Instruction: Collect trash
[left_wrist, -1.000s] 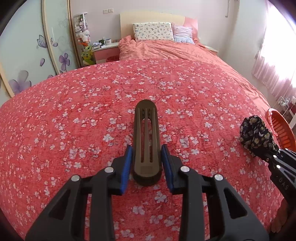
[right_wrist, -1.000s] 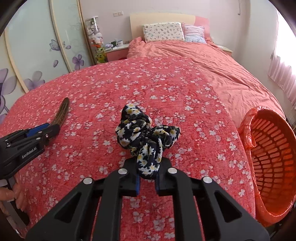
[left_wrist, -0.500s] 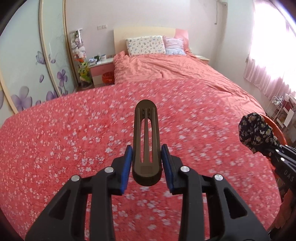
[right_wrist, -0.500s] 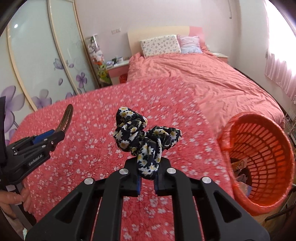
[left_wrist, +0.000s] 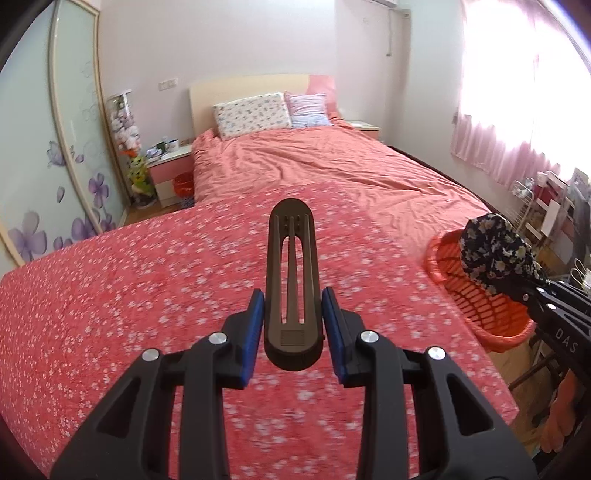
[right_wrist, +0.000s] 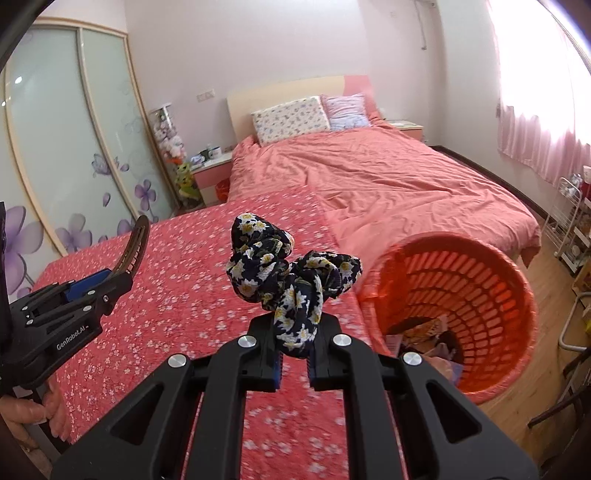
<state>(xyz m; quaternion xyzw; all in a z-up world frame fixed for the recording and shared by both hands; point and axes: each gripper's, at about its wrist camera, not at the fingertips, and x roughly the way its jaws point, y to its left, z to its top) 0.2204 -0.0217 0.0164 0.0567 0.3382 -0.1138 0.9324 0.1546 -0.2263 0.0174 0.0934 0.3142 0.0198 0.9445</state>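
In the left wrist view, the left gripper (left_wrist: 292, 328) sat at the lower centre of the frame, its blue pads (left_wrist: 255, 332) pressed against either side of a dark brown hair clip (left_wrist: 291, 291). The clip was long, slotted and rounded at the tip, and it stuck up and away from the fingers above the red floral bedspread (left_wrist: 147, 295), clear of the cloth. At the right edge of that frame the right gripper (left_wrist: 517, 291) came in from the lower right with a dark floral scrunchie (left_wrist: 495, 254) bunched at its tip, in front of the orange laundry basket (left_wrist: 480, 306).

In the right wrist view, the right gripper (right_wrist: 293, 354) filled the lower centre, its fingers drawn nearly together and clamped on the tail of the scrunchie (right_wrist: 291, 280), whose loops of navy cloth with pale daisies stood up above the fingertips. The basket (right_wrist: 524, 317) lay at centre right, beside the bed's edge on the wooden floor (right_wrist: 535, 266), with some crumpled items (right_wrist: 424, 332) in its bottom. The scrunchie was held to the left of the basket's rim, over the bedspread (right_wrist: 184, 295). At the left edge the left gripper (right_wrist: 110, 280) showed side-on with the curved clip (right_wrist: 135, 247) rising from it, and a hand (right_wrist: 40, 410) gripped its handle at the lower left.

At the top of both frames lay two pillows (right_wrist: 291, 118).
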